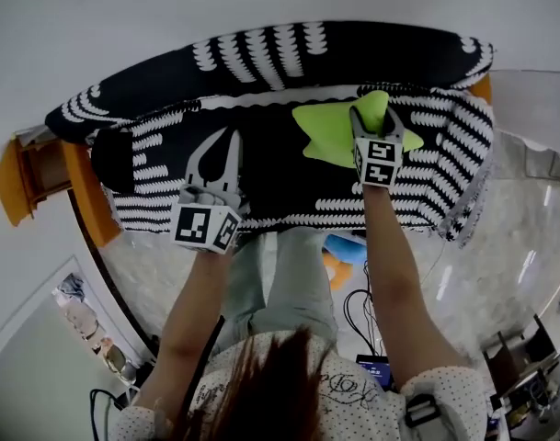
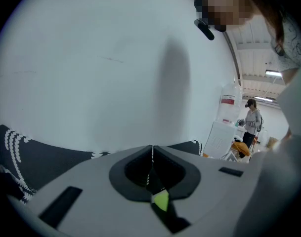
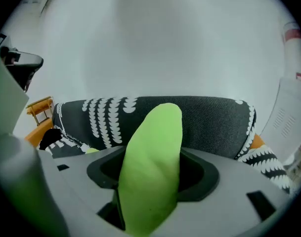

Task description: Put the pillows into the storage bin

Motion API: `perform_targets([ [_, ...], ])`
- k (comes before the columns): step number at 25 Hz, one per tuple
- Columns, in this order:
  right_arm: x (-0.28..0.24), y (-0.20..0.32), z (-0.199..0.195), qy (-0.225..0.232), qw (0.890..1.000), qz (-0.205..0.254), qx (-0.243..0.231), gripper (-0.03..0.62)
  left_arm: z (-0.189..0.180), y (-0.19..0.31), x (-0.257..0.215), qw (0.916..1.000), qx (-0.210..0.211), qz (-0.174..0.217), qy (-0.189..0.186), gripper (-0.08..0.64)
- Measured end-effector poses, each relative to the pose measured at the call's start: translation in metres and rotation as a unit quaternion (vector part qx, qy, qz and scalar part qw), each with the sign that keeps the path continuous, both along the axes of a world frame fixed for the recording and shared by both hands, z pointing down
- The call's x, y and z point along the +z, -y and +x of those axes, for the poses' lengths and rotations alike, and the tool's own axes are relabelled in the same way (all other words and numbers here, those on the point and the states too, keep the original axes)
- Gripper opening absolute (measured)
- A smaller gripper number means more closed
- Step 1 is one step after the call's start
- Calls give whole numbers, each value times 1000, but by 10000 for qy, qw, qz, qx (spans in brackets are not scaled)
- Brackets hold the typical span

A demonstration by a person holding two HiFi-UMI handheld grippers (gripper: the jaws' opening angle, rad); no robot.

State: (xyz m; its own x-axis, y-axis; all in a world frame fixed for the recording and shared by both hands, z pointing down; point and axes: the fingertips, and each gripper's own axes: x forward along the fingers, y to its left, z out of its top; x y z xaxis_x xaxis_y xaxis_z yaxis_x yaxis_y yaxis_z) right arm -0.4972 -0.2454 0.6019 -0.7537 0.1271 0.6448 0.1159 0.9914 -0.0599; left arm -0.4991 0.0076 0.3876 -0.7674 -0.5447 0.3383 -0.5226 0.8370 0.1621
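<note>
Right hand-held gripper is clamped on one point of the green pillow lying on the sofa seat, probably a corner grip to lift it clear for the bin (not in view) — left hand-held gripper is shut and empty, idle over the seat.

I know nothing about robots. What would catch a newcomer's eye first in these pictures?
The bright green pillow stands out most. It shows sharply against the black-and-white patterned seat, right of the middle in the head view, with one of its points pinched in the right gripper. To its left, the left gripper hangs over the seat with its jaws closed together.
</note>
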Motion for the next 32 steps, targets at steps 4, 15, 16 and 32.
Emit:
perform_targets([
  [4,-46,-27,38,92,9998,92,-174,274,17,-15,-23,9999,35,134,103,9],
  [15,-281,-88,105,1803,9835,88,124,259,64,-83,-99,9939,628,-315,850,5],
  [16,-298,-93,112,1905,9814,66,250,258,67,-89,-107,9926,729,-268,933,5],
  [32,-430,-130,296,2679,9418,812,1859,258,167,-76,-178,9574,2471,722,1312,5],
])
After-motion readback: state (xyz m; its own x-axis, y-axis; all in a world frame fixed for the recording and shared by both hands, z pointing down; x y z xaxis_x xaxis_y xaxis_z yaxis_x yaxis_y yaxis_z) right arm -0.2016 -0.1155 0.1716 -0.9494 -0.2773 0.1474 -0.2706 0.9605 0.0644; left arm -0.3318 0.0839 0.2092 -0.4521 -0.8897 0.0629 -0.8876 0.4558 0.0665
